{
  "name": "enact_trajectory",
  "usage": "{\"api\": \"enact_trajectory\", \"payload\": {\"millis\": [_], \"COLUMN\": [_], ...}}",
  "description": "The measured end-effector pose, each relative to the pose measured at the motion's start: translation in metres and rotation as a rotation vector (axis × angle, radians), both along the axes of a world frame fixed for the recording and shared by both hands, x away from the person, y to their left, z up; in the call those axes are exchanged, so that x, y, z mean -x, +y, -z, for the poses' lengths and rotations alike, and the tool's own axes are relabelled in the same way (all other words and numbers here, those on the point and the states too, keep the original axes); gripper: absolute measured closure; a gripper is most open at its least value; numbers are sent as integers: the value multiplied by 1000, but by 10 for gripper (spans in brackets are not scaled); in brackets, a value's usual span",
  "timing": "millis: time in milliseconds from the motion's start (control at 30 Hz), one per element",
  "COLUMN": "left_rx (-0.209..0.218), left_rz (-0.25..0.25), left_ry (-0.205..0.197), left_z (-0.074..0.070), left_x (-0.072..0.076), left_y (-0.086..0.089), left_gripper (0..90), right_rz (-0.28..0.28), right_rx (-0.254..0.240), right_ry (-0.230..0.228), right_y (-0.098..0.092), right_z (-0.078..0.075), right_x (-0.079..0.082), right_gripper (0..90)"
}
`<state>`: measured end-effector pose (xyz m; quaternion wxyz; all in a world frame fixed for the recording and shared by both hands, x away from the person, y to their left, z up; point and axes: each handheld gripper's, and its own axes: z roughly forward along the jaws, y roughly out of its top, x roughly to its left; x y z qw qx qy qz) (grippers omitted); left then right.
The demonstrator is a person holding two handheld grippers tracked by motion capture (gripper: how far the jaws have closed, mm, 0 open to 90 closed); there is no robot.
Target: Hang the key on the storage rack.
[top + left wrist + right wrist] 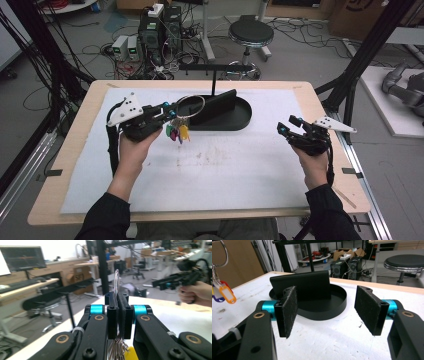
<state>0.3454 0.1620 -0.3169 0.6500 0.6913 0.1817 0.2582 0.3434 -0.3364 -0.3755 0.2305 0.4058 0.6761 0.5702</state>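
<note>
My left gripper (170,107) is shut on a large metal key ring (190,106), held above the white mat at the left. Coloured key tags (177,132) hang from the ring below the jaws. In the left gripper view the ring (116,281) stands up edge-on between the pressed pads, with a yellow tag (131,355) below. A black oval tray (243,120) with an upright slab and a thin T-shaped post (214,75) sits just right of the ring. My right gripper (289,125) is open and holds nothing, low over the mat at the right. In the right gripper view, its pads (288,310) face the tray (337,307).
A white foam mat (215,170) covers the wooden table (75,165). Behind the table on the floor are a round stool (250,34), computer boxes (160,30) and tangled cables. A black frame post (360,60) rises at the table's right rear corner.
</note>
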Motion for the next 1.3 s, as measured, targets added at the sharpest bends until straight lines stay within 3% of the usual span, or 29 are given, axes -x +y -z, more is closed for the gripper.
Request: {"api": "enact_trajectory", "payload": {"millis": [800,1100,1300], "left_rx": [26,10,-7], "left_rz": [-219,-233,-229], "left_ry": [-27,-33,-13], "left_z": [-14,-13,-10], "left_x": [-33,-50,-64], "left_y": [21,12,5], "left_gripper": [866,867,866], "right_rz": [51,54,54], "right_rx": [-7,-4,-6], "right_ry": [5,3,3], "right_y": [-16,-16,-16], "right_z": [2,3,3], "right_x": [4,3,3], "right_gripper": [364,365,366]}}
